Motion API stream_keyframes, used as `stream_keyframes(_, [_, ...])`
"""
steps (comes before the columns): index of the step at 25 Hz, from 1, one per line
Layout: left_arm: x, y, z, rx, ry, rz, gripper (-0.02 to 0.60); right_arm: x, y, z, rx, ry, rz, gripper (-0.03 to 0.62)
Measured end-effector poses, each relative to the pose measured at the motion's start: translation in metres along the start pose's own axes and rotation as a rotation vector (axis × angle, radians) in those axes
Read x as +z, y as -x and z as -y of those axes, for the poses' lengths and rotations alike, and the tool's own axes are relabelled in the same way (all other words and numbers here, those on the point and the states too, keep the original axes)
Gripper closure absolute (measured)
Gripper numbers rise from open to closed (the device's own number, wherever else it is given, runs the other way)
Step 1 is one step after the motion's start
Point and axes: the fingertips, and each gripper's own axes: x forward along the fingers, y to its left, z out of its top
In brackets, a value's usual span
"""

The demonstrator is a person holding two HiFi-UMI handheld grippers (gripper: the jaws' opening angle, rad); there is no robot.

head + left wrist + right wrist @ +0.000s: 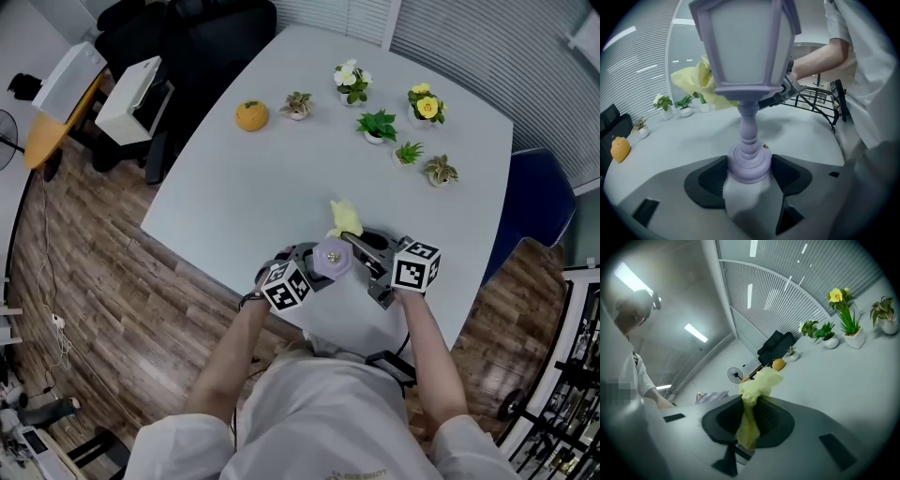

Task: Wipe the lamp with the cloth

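**Surface and room.** The pale grey surface (281, 178) had a rounded outline. It stood on a wood-plank floor (103, 300) before a wall of slatted blinds (487, 47). I held the lavender lamp (332, 258) close to the surface's near edge, and all places below are given from it.
- Six small potted plants (378, 125) stood beyond the lamp, toward the blinds.
- An orange ornament (251, 115) lay beyond the lamp and to its left.
- A dark blue chair (536, 202) stood off the surface to the lamp's right.

**Grippers.** The left gripper (749, 172) had its fingers (707, 180) set wide, clamping the lamp's round base from both sides. The right gripper (749, 418) had its fingers (774, 420) set narrow, pinching the yellow cloth (757, 383), which bunched out past their tips.

**Head view only.** This view showed the whole outline of the surface, with the cloth just beyond the lamp.

**Left gripper view only.** This view showed the lamp's turned stem and lantern head, with the cloth at the head's far left side. I could not tell whether cloth and head touched. A black wire rack (818, 101) stood behind the lamp on the right.

**Right gripper view only.** This view showed ceiling lights (696, 333) and a floor fan (735, 375), the fan off the surface and well apart from the lamp.
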Motion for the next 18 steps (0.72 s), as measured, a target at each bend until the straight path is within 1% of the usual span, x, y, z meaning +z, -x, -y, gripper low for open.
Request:
stream_keyframes(3, [-0.001, 0.0, 0.001, -0.001, -0.002, 0.0, 0.27, 0.002, -0.002, -0.001, 0.066, -0.07, 0.003, 0.537])
stream_keyframes(6, [-0.001, 0.0, 0.0, -0.002, -0.001, -0.001, 0.27, 0.006, -0.005, -0.003, 0.149, -0.162, 0.012, 0.537])
stream_keyframes(9, [-0.001, 0.0, 0.0, -0.002, -0.001, -0.001, 0.27, 0.006, -0.01, -0.004, 0.205, -0.211, -0.013, 0.537])
stream_keyframes(12, [0.0, 0.0, 0.0, -0.002, -0.001, 0.001, 0.27, 0.006, -0.016, -0.005, 0.234, -0.226, -0.042, 0.537])
stream_keyframes(18, [0.0, 0.001, 0.0, 0.0, -0.002, 0.002, 0.27, 0.002, -0.024, -0.006, 0.248, -0.267, -0.06, 0.537])
